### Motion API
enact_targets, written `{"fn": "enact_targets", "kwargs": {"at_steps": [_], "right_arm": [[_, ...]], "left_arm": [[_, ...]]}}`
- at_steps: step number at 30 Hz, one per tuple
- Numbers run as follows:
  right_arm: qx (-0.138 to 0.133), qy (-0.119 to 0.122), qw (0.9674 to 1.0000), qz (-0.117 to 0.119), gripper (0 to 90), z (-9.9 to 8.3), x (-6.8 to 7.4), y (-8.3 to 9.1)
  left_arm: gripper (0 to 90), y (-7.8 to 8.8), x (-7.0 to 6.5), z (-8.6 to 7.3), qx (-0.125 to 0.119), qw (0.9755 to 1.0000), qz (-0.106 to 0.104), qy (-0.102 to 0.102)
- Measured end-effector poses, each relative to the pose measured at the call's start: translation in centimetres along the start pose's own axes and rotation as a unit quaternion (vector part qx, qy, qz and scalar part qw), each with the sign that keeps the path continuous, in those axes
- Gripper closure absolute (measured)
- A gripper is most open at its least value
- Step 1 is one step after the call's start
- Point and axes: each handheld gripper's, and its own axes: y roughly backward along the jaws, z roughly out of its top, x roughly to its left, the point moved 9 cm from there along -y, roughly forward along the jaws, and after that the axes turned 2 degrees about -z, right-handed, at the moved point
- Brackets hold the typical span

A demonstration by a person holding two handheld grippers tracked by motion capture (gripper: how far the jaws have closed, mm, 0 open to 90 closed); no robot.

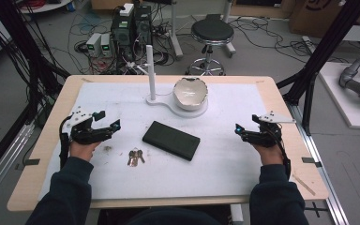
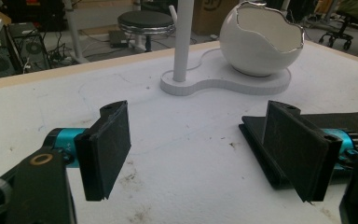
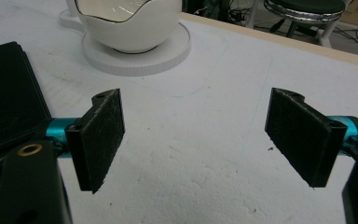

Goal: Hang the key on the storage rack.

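Keys (image 1: pixel 135 157) nearest, just left of and below black wallet (image 1: pixel 171 140); small, hard, slippery, best pinched at the bows. Wallet flat, stiff, light: grip a long edge. Left gripper (image 1: pixel 107 123) and right gripper (image 1: pixel 240 131) flank wallet, jaws wide, empty.

Your table (image 1: pixel 281 101) has a pale wooden rim under a white mat and stands on a grey floor (image 1: pixel 262 51). Beyond its far edge you have a round black stool (image 1: pixel 211 32) on a chrome base, computer towers (image 1: pixel 132 26) with loose cables (image 1: pixel 86 23) around them, and cardboard boxes (image 1: pixel 309 14). Black frame struts (image 1: pixel 318 51) rise at both sides. Lighting is even and dim.
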Motion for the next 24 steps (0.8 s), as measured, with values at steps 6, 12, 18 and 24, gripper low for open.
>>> {"fn": "enact_targets", "kwargs": {"at_steps": [6,12,18,24], "right_arm": [[-0.003,-0.007,1.0000,0.005,20.0,0.0,-0.2,0.0],[-0.005,0.002,1.0000,0.004,20.0,0.0,0.1,0.1],[-0.004,0.014,0.9999,0.004,20.0,0.2,1.0,0.1],[0.000,0.017,0.9999,0.001,20.0,0.2,1.0,-0.2]], "left_arm": [[25.2,-0.2,0.0,-0.3,0.007,1.0000,-0.004,0.004],[25.2,-0.3,-0.8,-0.5,0.015,0.9998,-0.014,-0.001],[16.9,-0.7,-1.6,-1.3,0.043,0.9989,-0.020,0.002],[36.9,-1.3,-3.5,-3.3,0.110,0.9892,-0.097,0.010]]}}
